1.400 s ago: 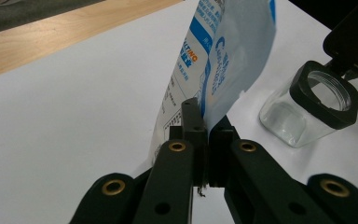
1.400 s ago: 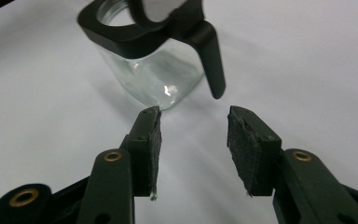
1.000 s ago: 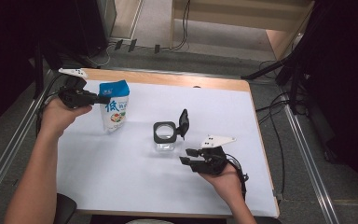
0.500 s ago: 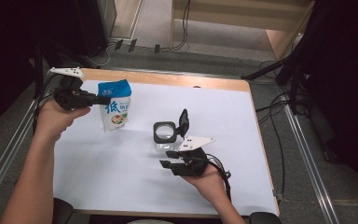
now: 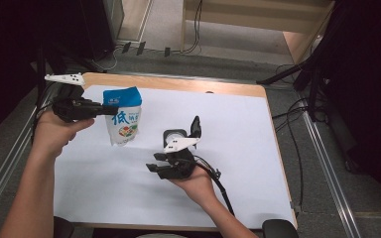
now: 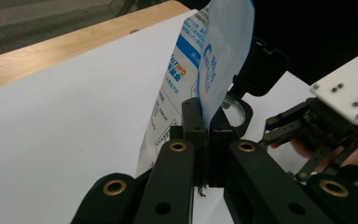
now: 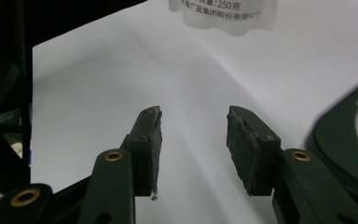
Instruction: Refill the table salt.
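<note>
A blue and white pouch (image 5: pixel 123 119) stands upright at the left of the white sheet. My left gripper (image 5: pixel 99 110) is shut on its upper side edge, and in the left gripper view the jaws pinch the pouch (image 6: pixel 205 79). Whether the pouch's bottom touches the sheet I cannot tell. A glass jar (image 5: pixel 175 137) with a raised black flip lid (image 5: pixel 195 127) sits mid-table. My right gripper (image 5: pixel 154 162) lies just in front of the jar and points left. Its jaws (image 7: pixel 193 144) have just been opening, with nothing between them. The pouch's bottom (image 7: pixel 223 16) hangs ahead of them.
A white sheet (image 5: pixel 238 188) covers most of the wooden table (image 5: pixel 188 83). The jar's black rim (image 7: pixel 349 135) sits close at the right in the right gripper view. Cables and dark stands surround the table on the floor.
My right gripper has slid left, from right of the jar to in front of it, and its jaws stand a little wider. The left hand shifted slightly with the pouch.
</note>
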Available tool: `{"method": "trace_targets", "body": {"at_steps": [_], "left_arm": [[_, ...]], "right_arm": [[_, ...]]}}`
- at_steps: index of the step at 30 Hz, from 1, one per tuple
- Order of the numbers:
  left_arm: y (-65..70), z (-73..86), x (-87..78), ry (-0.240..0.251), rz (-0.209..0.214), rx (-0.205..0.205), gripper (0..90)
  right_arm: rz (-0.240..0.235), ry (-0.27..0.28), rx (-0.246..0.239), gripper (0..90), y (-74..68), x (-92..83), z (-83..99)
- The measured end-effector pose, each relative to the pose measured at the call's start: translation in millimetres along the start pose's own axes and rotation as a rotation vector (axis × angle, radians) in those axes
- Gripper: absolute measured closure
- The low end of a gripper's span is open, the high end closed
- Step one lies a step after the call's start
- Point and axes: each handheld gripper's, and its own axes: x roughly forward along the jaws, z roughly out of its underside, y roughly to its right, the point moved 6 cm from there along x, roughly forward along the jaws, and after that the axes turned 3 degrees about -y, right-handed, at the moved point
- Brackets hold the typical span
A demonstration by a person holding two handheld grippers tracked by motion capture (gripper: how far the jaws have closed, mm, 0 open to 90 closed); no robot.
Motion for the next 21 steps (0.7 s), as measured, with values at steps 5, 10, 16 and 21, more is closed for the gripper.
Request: {"method": "trace_targets", "body": {"at_steps": [5, 10, 16, 21], "left_arm": [[8.9, -2.0, -4.7, 0.005, 0.046, 0.011, 90.0], [16.1, -5.3, -11.7, 0.024, 0.078, 0.015, 90.0], [27.9, -8.1, -17.2, 0.008, 0.084, 0.041, 90.0], [34.0, -8.3, -19.2, -0.011, 0.103, 0.046, 90.0]], "right_arm": [[0.002, -0.013, 0.016, 55.2, -2.7, 24.1, -7.9], [0.016, -0.012, 0.020, 52.7, -4.5, 44.5, -18.4], [0.055, 0.009, 0.050, 51.1, -2.6, 60.1, -26.2], [0.117, 0.039, 0.033, 51.0, -1.1, 67.5, -28.5]]}}
